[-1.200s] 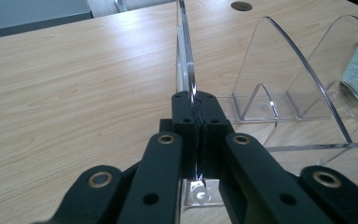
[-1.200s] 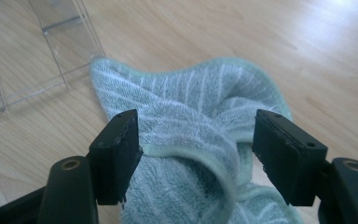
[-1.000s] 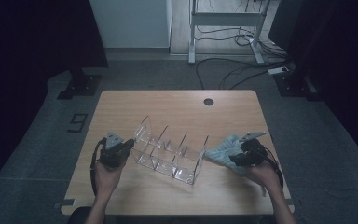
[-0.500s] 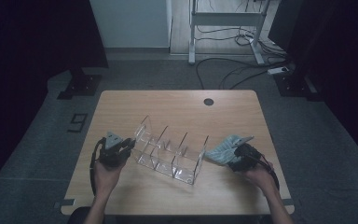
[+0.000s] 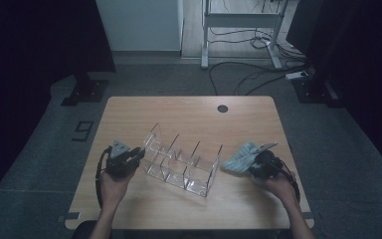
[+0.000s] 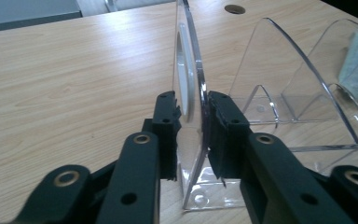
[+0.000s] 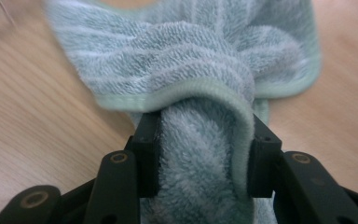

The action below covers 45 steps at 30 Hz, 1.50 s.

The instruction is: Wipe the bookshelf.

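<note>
Nearest, at the table's front edge: right gripper with jaws just closed in around a bunched fold of the pale green terry cloth, pads pressing the pile on both sides, rest of the cloth spilling forward onto the wooden table. Seen from the high view: cloth lying just off the right end of the clear acrylic divider rack, right gripper behind it, apart from the rack.

At the other end: left gripper straddling the rack's upright end panel, jaws eased slightly apart a moment ago, right pad on the plastic, a sliver of gap on the left (loose brace more than a hard pinch, as far as can be judged). From above, left gripper at the rack's left end.

Beyond: rack's long axis running left to right between the two hands, slightly slanted, compartments open upward. Cloth to the rack's right, so right hand plainly the nearer; likely move a short carry leftward onto the nearest panels, left hand steadying.
</note>
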Tool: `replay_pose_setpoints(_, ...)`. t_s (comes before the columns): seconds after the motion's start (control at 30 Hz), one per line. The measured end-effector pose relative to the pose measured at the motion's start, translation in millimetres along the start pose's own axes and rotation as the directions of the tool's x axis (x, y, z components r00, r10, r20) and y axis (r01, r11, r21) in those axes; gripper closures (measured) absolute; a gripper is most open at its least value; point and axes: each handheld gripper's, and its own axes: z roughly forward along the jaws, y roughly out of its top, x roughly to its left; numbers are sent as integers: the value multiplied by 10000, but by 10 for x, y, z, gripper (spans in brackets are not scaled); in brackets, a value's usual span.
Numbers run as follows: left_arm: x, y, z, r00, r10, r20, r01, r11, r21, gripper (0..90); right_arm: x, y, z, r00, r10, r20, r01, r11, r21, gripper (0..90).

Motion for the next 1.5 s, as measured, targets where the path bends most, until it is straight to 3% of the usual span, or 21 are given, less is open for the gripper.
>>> replay_pose_setpoints(0.03,0,0,0,10000,0,0,0,10000,0,724,0,0,0,10000,0,0,0,10000,0,562)
replay_pose_setpoints(0.2,0,2,3,10000,-16,30,16,10000,23,744,-20,50,-274,9997,193,133,-177,9937,-1109,560)
replay_pose_setpoints(0.43,-49,9,21,9995,324,-40,-323,9995,41,846,-39,79,-513,9995,286,155,-243,9738,-2262,556)
replay_pose_setpoints(0.6,-36,8,18,9994,340,41,-340,9994,12,852,51,151,-615,9994,-286,-206,215,9571,-2889,551)
replay_pose_setpoints(0.77,-35,7,21,9992,386,45,-386,9993,-19,855,171,230,-619,9956,-809,-471,618,9460,-3183,550)
replay_pose_setpoints(0.9,-40,9,25,9990,439,0,-439,9990,-1,855,348,354,-578,9877,-1392,-714,1060,9309,-3494,550)
replay_pose_setpoints(1.13,-42,13,28,9990,443,-4,-443,9990,17,857,586,526,-490,9802,-1910,-520,1561,9073,-3903,549)
replay_pose_setpoints(1.2,-45,16,29,9990,446,-48,-446,9990,46,854,615,547,-471,9812,-1897,-358,1606,9050,-3938,549)
replay_pose_setpoints(1.4,-58,17,32,9987,481,-150,-480,9988,48,855,578,529,-447,9831,-1659,-772,1212,9065,-4044,550)
replay_pose_setpoints(1.5,-74,21,36,9979,593,-271,-591,9982,88,854,590,525,-450,9808,-1763,-829,1284,9049,-4057,550)
